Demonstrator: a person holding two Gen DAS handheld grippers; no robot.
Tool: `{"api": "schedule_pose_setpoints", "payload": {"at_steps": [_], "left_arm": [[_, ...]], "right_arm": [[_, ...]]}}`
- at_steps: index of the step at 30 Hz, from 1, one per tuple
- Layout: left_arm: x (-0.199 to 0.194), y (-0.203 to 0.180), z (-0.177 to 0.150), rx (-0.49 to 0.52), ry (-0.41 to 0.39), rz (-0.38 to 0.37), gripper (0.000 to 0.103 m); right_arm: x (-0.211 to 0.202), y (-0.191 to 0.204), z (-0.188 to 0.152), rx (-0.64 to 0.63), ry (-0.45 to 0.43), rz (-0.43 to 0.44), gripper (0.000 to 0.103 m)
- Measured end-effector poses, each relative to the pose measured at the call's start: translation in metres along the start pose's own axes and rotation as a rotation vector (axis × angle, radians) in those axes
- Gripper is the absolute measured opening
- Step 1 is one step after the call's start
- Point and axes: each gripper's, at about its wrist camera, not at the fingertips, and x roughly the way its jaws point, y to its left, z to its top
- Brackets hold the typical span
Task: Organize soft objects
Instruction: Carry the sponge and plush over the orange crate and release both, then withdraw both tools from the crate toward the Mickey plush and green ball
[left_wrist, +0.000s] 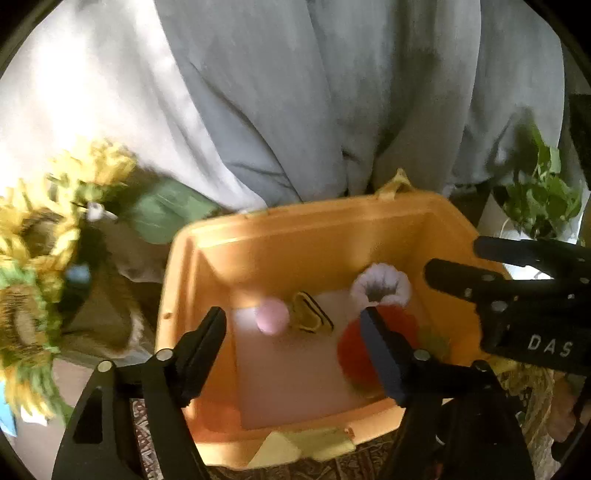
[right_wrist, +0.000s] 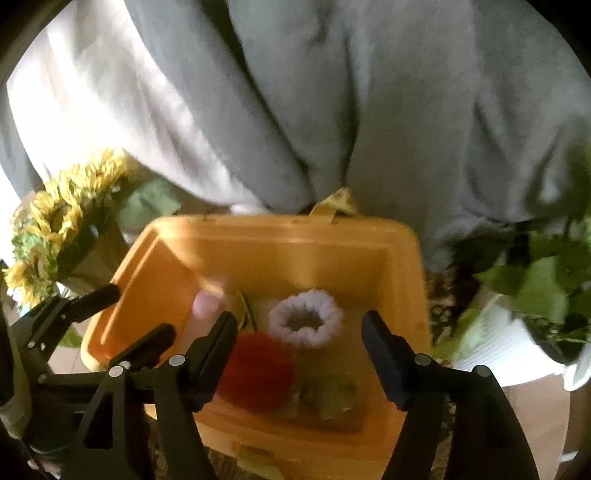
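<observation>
An orange plastic bin (left_wrist: 295, 240) (right_wrist: 280, 240) holds soft toys: a pink pom-pom (left_wrist: 272, 315) (right_wrist: 205, 304), a yellow and black striped piece (left_wrist: 312, 314) (right_wrist: 244, 310), a white fluffy ring (left_wrist: 380, 286) (right_wrist: 306, 322), a red fuzzy ball (left_wrist: 352, 354) (right_wrist: 258, 369) and a green soft piece (right_wrist: 328, 397). My left gripper (left_wrist: 293, 332) is open and empty above the bin's inside. My right gripper (right_wrist: 299, 334) is open and empty above the white ring and red ball. It also shows in the left wrist view (left_wrist: 517, 295) at the right.
A grey curtain (left_wrist: 295, 92) hangs behind the bin. Artificial sunflowers (left_wrist: 44, 240) (right_wrist: 55, 229) stand to the left. A potted green plant (left_wrist: 539, 199) (right_wrist: 546, 288) in a white pot stands to the right. A patterned rug (left_wrist: 365, 461) lies under the bin.
</observation>
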Motion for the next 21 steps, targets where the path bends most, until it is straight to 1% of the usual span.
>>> {"api": "schedule_pose_setpoints", "payload": {"at_steps": [4, 7, 12, 16, 21], "left_arm": [[-0.026, -0.002, -0.001, -0.008, -0.059, 0.032, 0.086], [-0.049, -0.006, -0.005, -0.005, -0.115, 0.043, 0.089], [-0.089, -0.016, -0.018, -0.002, -0.204, 0.048, 0.091], [-0.111, -0.027, -0.028, -0.010, -0.258, 0.050, 0.091], [-0.133, -0.040, -0.046, -0.024, -0.325, 0.037, 0.092]], "right_arm": [[-0.028, -0.003, -0.003, 0.019, -0.073, -0.041, 0.076], [-0.052, -0.007, -0.008, 0.034, -0.129, -0.063, 0.080], [-0.097, -0.012, -0.024, 0.041, -0.251, -0.115, 0.085], [-0.127, -0.014, -0.038, 0.043, -0.327, -0.161, 0.088], [-0.155, -0.015, -0.060, 0.042, -0.379, -0.193, 0.089]]}}
